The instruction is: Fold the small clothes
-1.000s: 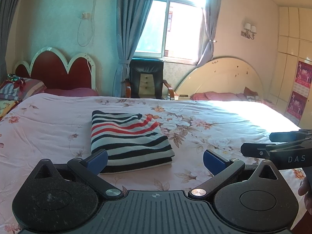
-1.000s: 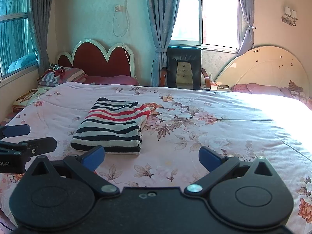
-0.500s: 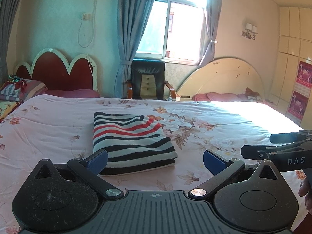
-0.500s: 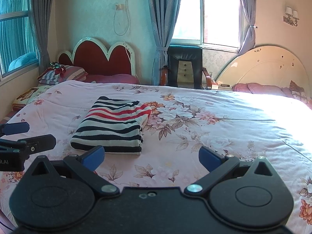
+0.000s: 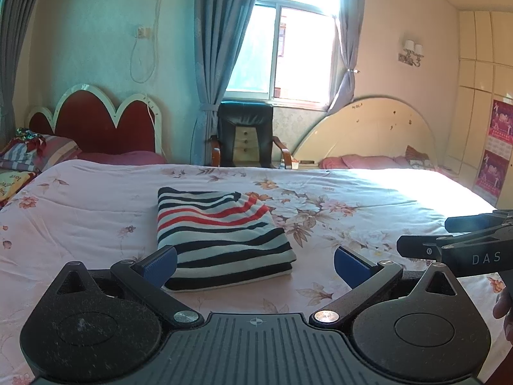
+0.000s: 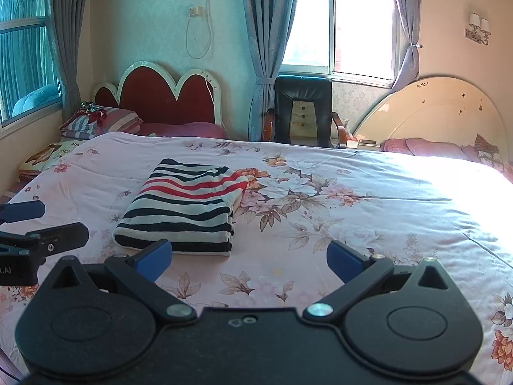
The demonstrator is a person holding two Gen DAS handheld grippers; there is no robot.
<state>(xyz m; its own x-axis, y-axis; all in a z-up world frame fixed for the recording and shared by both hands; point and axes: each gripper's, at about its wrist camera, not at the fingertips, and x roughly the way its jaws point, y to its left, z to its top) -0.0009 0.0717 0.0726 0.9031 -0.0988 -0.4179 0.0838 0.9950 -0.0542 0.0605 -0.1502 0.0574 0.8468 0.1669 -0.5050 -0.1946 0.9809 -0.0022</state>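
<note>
A small striped garment, white with navy and red bands, lies folded into a neat rectangle on the pink floral bedspread. In the right wrist view the same garment sits left of centre. My left gripper hovers just short of its near edge, open, blue pads wide apart with nothing between them. My right gripper is open too, held to the right of the garment's near corner and apart from it. Each gripper shows at the edge of the other's view.
A red scalloped headboard and pillows stand at the far left, a black armchair under the window, and a cream round headboard at the right. Part of a hand shows at the right edge. Bright sunlight washes the bedspread's right side.
Both grippers have drifted slightly; the garment sits a touch higher and nearer centre in the left wrist view. It lies as before, and both grippers have stayed open.
</note>
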